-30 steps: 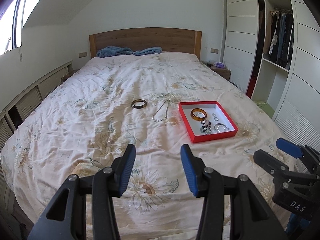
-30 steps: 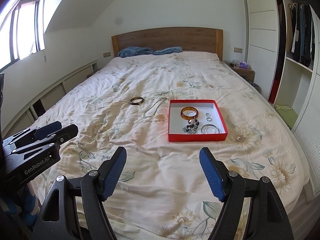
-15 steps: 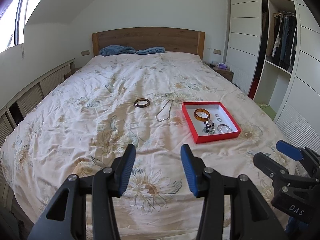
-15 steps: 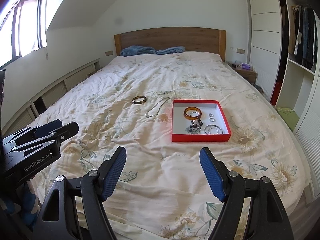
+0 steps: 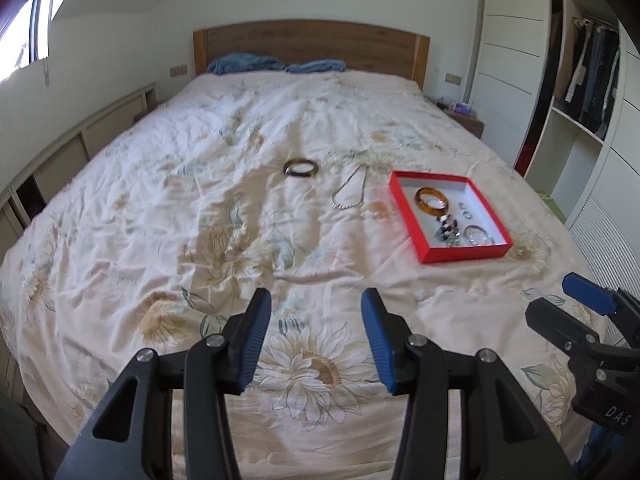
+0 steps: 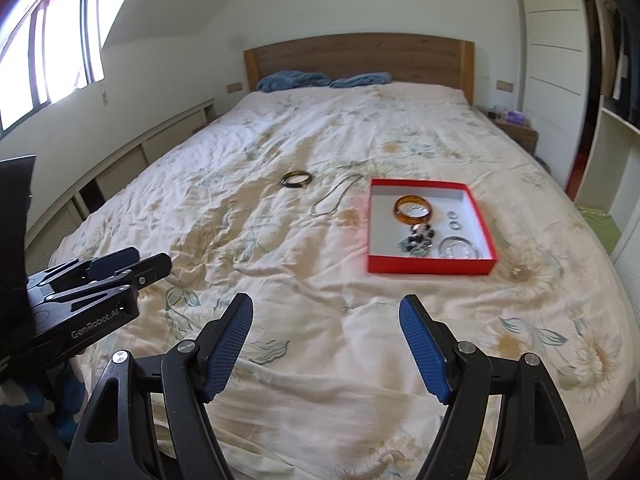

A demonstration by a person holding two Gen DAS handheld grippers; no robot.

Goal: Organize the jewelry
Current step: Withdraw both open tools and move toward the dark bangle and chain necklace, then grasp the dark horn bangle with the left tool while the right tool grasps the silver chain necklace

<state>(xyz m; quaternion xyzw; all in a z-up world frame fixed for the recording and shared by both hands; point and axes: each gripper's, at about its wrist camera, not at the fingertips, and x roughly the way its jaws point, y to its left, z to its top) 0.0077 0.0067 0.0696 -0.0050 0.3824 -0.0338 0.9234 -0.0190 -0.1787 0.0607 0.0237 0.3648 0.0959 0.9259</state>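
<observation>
Left claw [image 5: 316, 336] & right claw [image 6: 326, 344] both wide, empty, over bed [image 5: 224, 248] foot. Red tray [image 6: 430, 267] ahead of right claw, slightly right; amber bangle [image 6: 413, 209], rings, beads inside. Dark bangle [image 5: 301, 168] & chain necklace [image 5: 349, 196] on bed ahead of left claw, outside tray.

A floral bedspread [image 5: 200, 184] covers the bed below a wooden headboard [image 5: 308, 46] and blue pillows [image 6: 292, 80].
</observation>
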